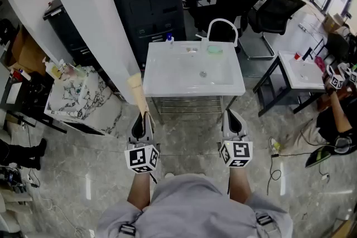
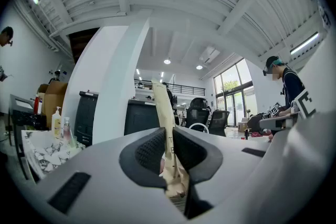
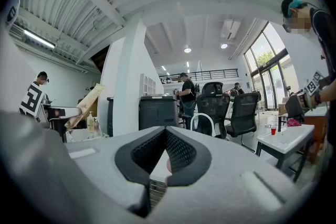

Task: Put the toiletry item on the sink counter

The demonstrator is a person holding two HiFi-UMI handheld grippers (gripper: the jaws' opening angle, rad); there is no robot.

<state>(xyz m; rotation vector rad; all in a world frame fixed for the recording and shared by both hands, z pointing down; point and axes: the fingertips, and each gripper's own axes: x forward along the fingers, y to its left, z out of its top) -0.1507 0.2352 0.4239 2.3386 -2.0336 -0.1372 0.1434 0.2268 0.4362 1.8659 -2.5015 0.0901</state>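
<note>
An open-plan office, by the look of it: black swivel chairs [image 1: 268, 8] at upper right, a big copier [image 1: 148, 0] at top centre, and a freestanding white sink counter [image 1: 167, 84] on polished stone floor [image 1: 189, 132].

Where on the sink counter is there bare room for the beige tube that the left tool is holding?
The sink counter's front strip, between the basin and the near edge, is bare, corners included. Its back ledge is crowded: a blue-capped bottle, a small pale item and a green dish sit along it.
</note>
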